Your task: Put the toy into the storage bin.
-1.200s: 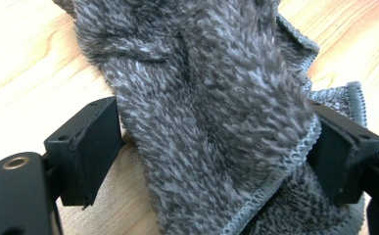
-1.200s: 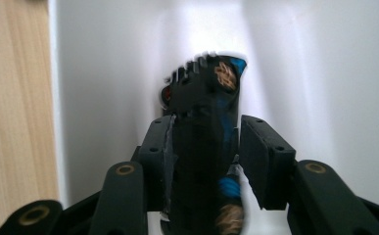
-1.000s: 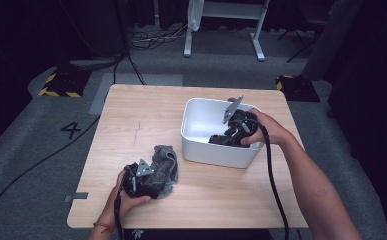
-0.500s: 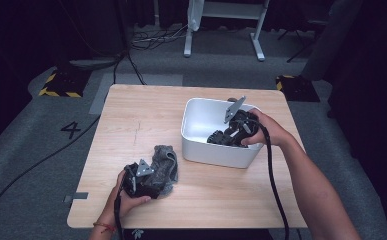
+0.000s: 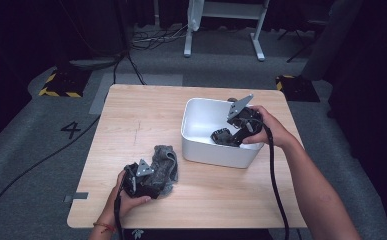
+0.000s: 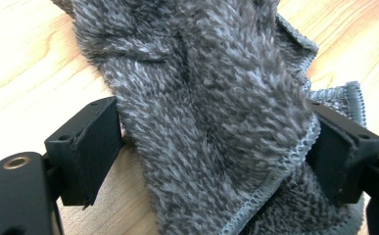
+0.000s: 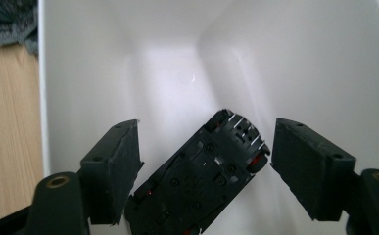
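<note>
A light wood table (image 5: 146,120) is seen w/ a white bin (image 5: 201,150) & grey cloth (image 5: 163,160), possibly a towel, laid on it.

A light wooden desk (image 5: 146,125) with a pale grain stands in the middle of a dim room, on a grey carpeted floor (image 5: 26,165). The far side of the room and both flanks fall away into darkness, so no wall can be made out. Beyond the desk stands the white metal base of a stand (image 5: 223,20) with two splayed feet. Black cables (image 5: 141,42) lie tangled on the floor near it, and one long cable (image 5: 36,162) trails across the carpet to the left. Two yellow-and-black striped blocks (image 5: 61,82) sit on the floor at the desk's far corners. A black numeral 4 (image 5: 72,130) marks the carpet at left, and a strip of grey tape (image 5: 75,197) lies by the near edge.
</note>
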Demonstrator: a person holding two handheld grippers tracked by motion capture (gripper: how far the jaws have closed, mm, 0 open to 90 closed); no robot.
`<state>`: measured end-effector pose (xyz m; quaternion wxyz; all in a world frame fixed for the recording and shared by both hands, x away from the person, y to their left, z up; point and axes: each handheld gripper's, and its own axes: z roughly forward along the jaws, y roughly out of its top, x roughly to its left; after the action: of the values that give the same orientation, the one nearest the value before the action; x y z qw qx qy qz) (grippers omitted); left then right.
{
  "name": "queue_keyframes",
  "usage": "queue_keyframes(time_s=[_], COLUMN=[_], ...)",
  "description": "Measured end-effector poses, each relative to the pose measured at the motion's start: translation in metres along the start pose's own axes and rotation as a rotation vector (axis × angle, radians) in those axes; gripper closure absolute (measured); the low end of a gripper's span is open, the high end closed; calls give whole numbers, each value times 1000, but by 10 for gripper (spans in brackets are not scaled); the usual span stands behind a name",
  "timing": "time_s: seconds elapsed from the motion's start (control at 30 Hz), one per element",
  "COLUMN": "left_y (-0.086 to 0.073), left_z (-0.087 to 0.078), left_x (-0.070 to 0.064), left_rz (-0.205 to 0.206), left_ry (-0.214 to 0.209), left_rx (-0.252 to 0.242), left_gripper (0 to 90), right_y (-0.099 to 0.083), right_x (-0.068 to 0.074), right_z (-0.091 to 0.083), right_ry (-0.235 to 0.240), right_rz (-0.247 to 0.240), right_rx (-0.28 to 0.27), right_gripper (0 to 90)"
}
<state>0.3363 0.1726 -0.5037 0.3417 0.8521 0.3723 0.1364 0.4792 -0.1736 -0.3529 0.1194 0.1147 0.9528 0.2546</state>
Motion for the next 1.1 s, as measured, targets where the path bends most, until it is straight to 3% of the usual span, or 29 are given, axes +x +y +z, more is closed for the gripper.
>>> queue_keyframes(time_s=[0.1, 0.33, 0.63, 1.1], left_y=[0, 0, 0, 0], left_z=[0, 0, 0, 0], left_x=[0, 0, 0, 0], left_rz=[0, 0, 0, -2], left_ry=[0, 0, 0, 2], left_rx=[0, 0, 0, 0], left_gripper=[156, 156, 156, 156], right_y=[-2, -9, -17, -41], right_x=[1, 5, 18, 33], right_z=[-7, -26, -47, -79], right_ry=[-39, -130, -162, -227], right_rz=[23, 98, 119, 146], right_rx=[-46, -153, -230, -300], right_gripper=[209, 199, 203, 202])
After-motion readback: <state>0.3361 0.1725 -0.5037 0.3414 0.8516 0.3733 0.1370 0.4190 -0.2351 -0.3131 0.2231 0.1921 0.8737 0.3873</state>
